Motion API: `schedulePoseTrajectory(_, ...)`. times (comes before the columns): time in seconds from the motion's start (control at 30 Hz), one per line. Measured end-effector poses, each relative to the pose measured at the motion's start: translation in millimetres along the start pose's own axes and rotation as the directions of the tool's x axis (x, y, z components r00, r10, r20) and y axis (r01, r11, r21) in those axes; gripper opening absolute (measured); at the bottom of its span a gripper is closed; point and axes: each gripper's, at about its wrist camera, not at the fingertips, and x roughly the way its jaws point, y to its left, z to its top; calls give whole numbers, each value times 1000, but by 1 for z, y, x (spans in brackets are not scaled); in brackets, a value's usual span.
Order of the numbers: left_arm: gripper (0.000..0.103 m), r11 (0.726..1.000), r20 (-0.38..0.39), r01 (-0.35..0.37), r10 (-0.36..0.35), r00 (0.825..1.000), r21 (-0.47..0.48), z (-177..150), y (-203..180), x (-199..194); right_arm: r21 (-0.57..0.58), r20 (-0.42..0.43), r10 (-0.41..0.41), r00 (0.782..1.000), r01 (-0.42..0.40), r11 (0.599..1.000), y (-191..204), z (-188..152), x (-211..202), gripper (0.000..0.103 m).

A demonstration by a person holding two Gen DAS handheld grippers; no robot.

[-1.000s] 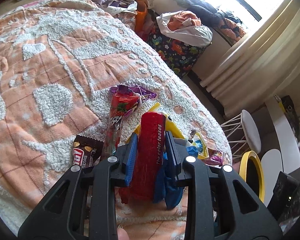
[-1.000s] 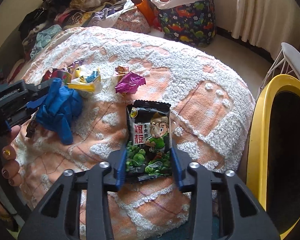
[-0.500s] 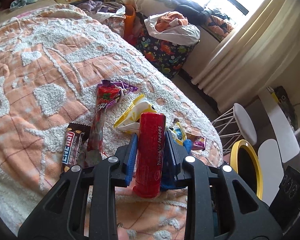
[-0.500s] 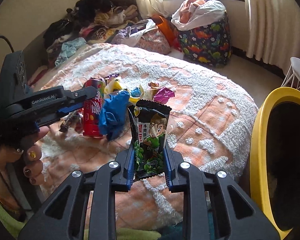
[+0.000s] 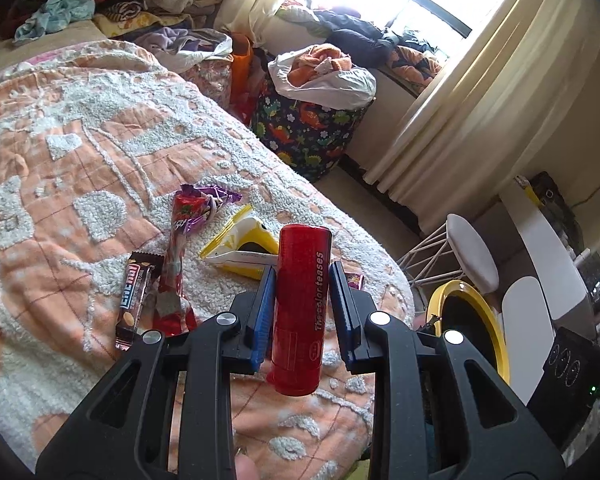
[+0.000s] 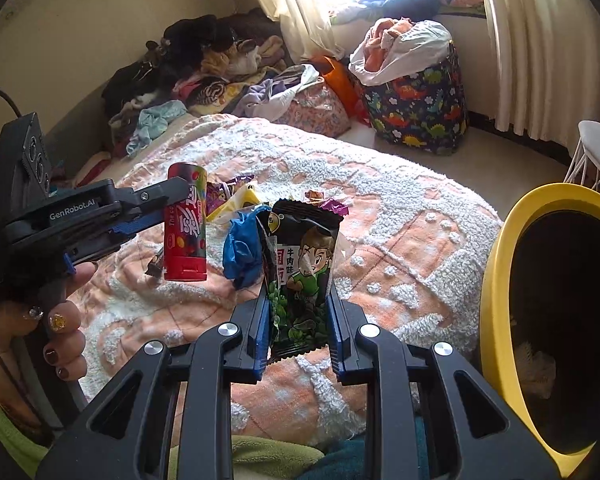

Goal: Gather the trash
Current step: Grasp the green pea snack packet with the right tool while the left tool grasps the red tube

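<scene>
Squeezing a red candy tube (image 5: 300, 312) tight, left tongs (image 5: 302, 312) at the bottom middle of the left wrist view, tube upright and lifted off the bed. Seen too at the middle left of the right wrist view (image 6: 185, 222), up in the air, with the left hand (image 6: 40, 312) low at the left edge.

Pinching a black and green snack bag (image 6: 302, 280), right tongs (image 6: 300, 320) at the bottom middle of the right wrist view, bag standing up between the blue pads.

Just past the snack bag, a crumpled blue glove (image 6: 242, 248) on the orange and white bed cover (image 6: 400, 240). Behind it, a small purple wrapper (image 6: 332, 205).

Right edge of the right wrist view: a yellow bin (image 6: 496, 280), open, dark inside, beside the bed. Same bin lower right in the left wrist view (image 5: 496, 332).

Left of the tube in the left wrist view, lying flat on the bed: a brown chocolate bar wrapper (image 5: 134, 296), then a long red wrapper (image 5: 176, 252) touching it. Behind the tube, a yellow and white packet (image 5: 244, 248).

Farther back, upper middle: a dinosaur laundry bag (image 5: 304, 132) full of clothes on the floor. Top left: a pile of clothes (image 5: 112, 0). Top right: cream curtains (image 5: 480, 92) by a bright window.
</scene>
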Motion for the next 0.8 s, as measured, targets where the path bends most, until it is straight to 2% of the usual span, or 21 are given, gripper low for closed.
schedulePoseTrajectory(0.37,21,998,16,32,-33,999,55,5,-34,-3,44,71,-11,997,8,999,-25,9,-27,23)
schedulePoseTrajectory(0.8,21,988,-6,83,-83,997,133,3,-81,11,126,130,-93,987,76,989,-73,19,-55,23)
